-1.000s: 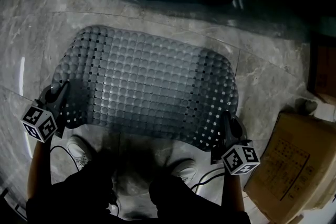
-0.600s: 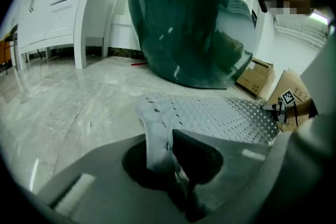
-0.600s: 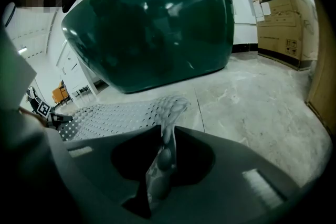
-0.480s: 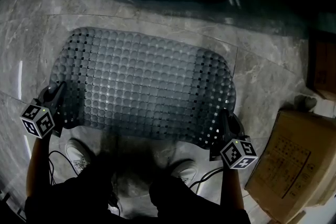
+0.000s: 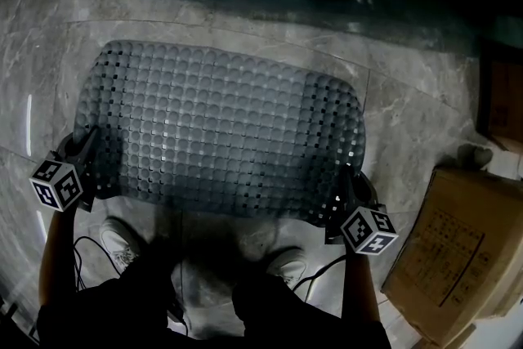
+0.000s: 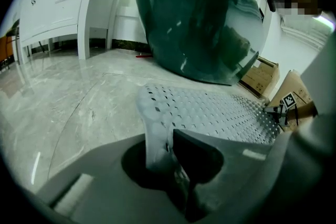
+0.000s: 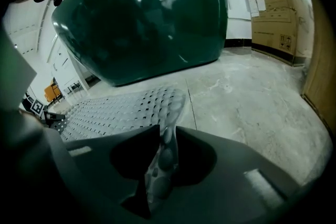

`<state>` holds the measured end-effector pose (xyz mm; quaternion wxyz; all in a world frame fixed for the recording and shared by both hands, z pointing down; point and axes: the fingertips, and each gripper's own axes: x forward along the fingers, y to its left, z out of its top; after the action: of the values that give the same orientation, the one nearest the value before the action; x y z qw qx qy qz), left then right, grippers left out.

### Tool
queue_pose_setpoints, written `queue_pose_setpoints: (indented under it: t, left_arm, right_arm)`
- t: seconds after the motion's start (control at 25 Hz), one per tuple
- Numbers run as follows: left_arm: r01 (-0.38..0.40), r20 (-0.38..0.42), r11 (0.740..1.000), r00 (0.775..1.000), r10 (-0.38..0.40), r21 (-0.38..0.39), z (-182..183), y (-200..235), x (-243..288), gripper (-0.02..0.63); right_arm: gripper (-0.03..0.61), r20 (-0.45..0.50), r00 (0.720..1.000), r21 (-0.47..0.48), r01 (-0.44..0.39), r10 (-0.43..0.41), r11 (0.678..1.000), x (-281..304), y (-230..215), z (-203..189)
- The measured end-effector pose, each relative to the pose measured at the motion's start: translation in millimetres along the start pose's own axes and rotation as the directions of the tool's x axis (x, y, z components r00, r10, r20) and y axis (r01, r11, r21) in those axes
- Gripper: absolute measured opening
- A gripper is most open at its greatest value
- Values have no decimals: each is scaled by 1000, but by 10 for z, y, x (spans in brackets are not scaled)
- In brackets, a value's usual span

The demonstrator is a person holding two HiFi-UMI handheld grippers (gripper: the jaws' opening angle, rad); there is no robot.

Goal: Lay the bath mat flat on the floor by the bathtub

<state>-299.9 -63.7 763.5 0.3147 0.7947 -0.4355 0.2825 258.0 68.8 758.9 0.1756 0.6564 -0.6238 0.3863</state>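
near edge: person's white shoes (image 5: 122, 239) on the marble floor (image 5: 409, 118), cable (image 5: 315, 282) beside the right one. cardboard box (image 5: 458, 249) at near right. left gripper (image 5: 88, 145) pinches the near-left corner of the grey perforated bath mat (image 5: 216, 131): jaws narrow, corner bent up between them. right gripper (image 5: 350, 182) on the near-right corner: jaws have just been opening, gap narrow, mat edge stands between them and touches both pads. rest of mat lies spread on the floor, long side left to right, far edge near the dark green bathtub (image 7: 142, 18).
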Motion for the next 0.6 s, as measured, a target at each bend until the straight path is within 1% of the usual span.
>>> queue_pose_setpoints:
  t: [0.32, 0.44, 0.6]
  left_arm:
    - [-19, -14, 1000, 1000, 19, 2, -50, 41, 17, 54]
    - [-37, -14, 999, 999, 37, 7, -15, 55, 16, 68]
    - [-62, -5, 998, 998, 62, 17, 34, 61, 23, 91]
  right_arm:
    - [109, 0, 1000, 0, 21, -21, 1000, 39, -66, -37]
    - [145, 8, 999, 25, 44, -44, 999, 43, -121, -50]
    - [167, 15, 998, 44, 59, -60, 997, 38, -175, -63]
